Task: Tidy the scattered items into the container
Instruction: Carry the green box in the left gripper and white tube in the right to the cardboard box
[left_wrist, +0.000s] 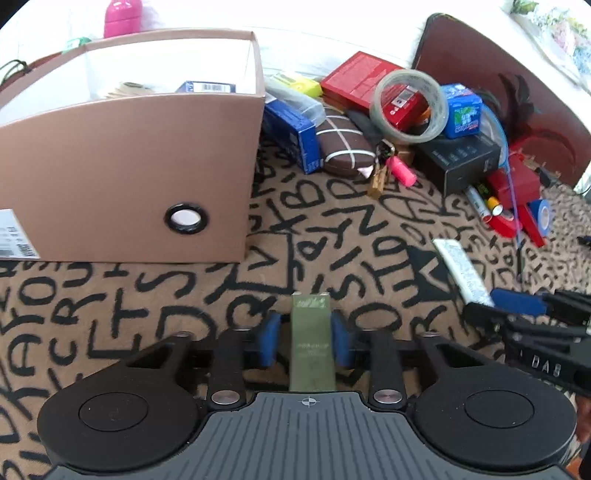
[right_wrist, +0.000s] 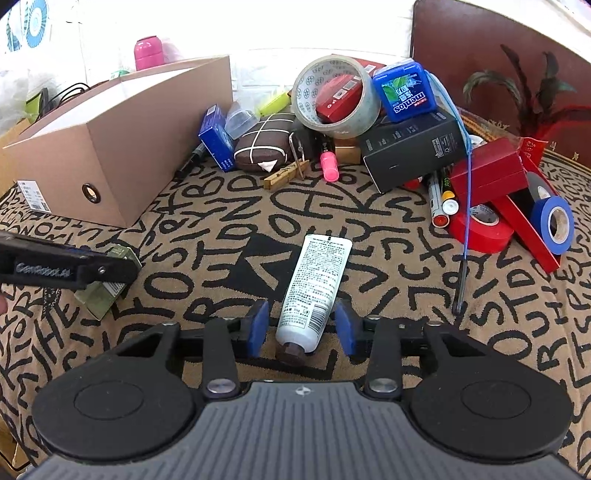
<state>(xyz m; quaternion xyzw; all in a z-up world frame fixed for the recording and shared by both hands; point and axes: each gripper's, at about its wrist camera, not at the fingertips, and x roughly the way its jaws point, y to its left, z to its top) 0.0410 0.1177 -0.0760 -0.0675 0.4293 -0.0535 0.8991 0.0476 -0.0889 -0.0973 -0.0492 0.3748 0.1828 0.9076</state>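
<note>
A brown cardboard container (left_wrist: 129, 166) (right_wrist: 110, 155) stands at the left on a lettered rug and holds a few items. My left gripper (left_wrist: 306, 341) straddles a small olive-green box (left_wrist: 310, 343) that lies on the rug; the right pad touches it and a gap shows at the left pad. In the right wrist view that green box (right_wrist: 107, 284) sits under the left gripper (right_wrist: 92, 271). My right gripper (right_wrist: 302, 328) is open around the cap end of a white tube (right_wrist: 314, 284), with gaps on both sides. The white tube (left_wrist: 461, 273) also lies just ahead of the right gripper (left_wrist: 532, 314) in the left wrist view.
A pile lies behind: clear tape roll (right_wrist: 334, 96), blue Mentos box (right_wrist: 404, 92), black box (right_wrist: 410, 147), brown pouch (right_wrist: 264, 146), blue carton (right_wrist: 216, 138), pink highlighter (right_wrist: 328, 166), clothespin (right_wrist: 284, 177), markers (right_wrist: 441, 199), red tape (right_wrist: 480, 229), blue tape (right_wrist: 554, 221). A brown board (right_wrist: 498, 55) stands behind.
</note>
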